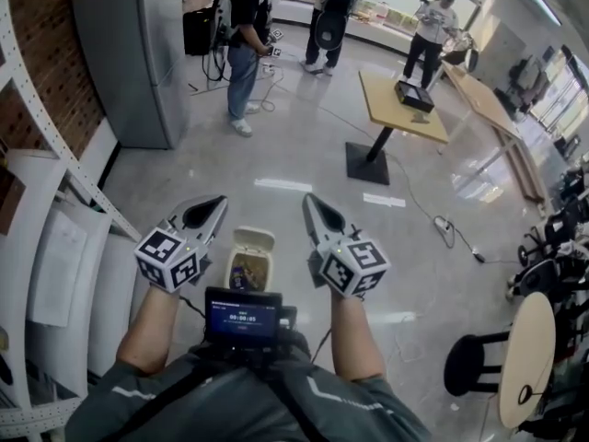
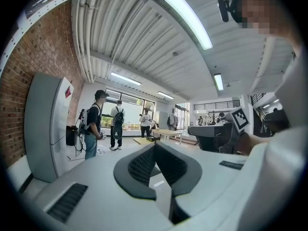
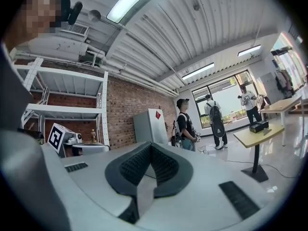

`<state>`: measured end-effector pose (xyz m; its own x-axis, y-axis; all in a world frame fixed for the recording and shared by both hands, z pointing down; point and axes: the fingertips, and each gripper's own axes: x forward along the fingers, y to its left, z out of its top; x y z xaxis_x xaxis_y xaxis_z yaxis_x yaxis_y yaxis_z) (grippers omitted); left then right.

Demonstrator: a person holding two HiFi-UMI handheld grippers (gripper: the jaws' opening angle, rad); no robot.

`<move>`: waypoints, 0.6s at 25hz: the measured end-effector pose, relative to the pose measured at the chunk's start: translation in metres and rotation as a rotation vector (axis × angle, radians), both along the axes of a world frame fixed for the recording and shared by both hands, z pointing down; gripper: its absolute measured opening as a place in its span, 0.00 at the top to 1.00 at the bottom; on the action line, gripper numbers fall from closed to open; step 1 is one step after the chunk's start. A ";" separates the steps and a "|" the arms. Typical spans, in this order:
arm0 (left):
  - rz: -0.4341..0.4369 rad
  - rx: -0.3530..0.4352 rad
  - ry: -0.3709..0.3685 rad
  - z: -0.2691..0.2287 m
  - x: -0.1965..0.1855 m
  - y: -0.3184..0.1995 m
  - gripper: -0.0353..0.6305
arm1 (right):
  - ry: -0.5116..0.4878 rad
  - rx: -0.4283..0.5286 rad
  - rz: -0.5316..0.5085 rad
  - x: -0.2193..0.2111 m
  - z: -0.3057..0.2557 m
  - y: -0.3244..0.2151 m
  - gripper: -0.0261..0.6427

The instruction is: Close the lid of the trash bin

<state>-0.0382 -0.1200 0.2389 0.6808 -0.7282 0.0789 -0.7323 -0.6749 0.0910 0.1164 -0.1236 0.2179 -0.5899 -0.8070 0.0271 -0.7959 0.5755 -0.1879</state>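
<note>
While both forearms reach forward from the chest, a small black screen unit point(image 1: 243, 316) sits nearest of all, strapped to the person's front. Just beyond it come the marker cubes, and past those the left tongs point(image 1: 214, 206) and the right tongs point(image 1: 312, 203), both pointing away from the body and slightly toward each other. Seen along its own length, each pair has its dark ribbed pads drawn in until the tips meet, and neither has anything caught between them. On the floor below, seen between the two tongs and touched by neither, stands the trash bin point(image 1: 231, 269). Its cream lid point(image 1: 255, 241) is tipped up and back on the far side, which leaves the mouth uncovered with brownish rubbish inside. To the left, white shelving point(image 1: 55, 155) runs along a brick wall. To the right, near the picture's edge, a round wooden counter point(image 1: 528, 357) stands beside a black stool point(image 1: 469, 365). Farther out on the glossy grey floor is a wooden counter point(image 1: 386, 95) on a black pedestal base, and a black box point(image 1: 414, 95) rests on it. A tall grey cabinet point(image 1: 124, 58) stands against the brick wall on the left. Farthest away are three people: one in a dark top and jeans point(image 1: 247, 49) near the cabinet, one wearing a backpack point(image 1: 329, 12), and one in a white top point(image 1: 431, 30) by the windows.
</note>
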 end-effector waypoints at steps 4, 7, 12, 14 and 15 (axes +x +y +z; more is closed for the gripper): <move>-0.029 -0.006 0.012 -0.002 0.010 -0.023 0.95 | -0.018 0.009 -0.031 0.011 -0.004 -0.027 0.94; -0.046 -0.019 0.014 0.001 0.013 -0.038 0.95 | -0.028 0.005 -0.049 0.014 -0.002 -0.044 0.94; -0.037 -0.039 -0.009 0.012 0.012 -0.060 0.95 | -0.025 -0.027 -0.047 0.010 0.009 -0.065 0.94; -0.046 -0.042 -0.011 0.014 0.007 -0.073 0.95 | -0.025 -0.037 -0.036 0.007 0.013 -0.075 0.94; -0.046 -0.046 -0.010 0.014 0.005 -0.078 0.95 | -0.029 -0.043 -0.032 0.005 0.014 -0.079 0.94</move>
<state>-0.0333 -0.1980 0.2533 0.6460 -0.7539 0.1199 -0.7633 -0.6360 0.1136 0.1218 -0.2026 0.2323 -0.6163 -0.7863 0.0438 -0.7711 0.5912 -0.2362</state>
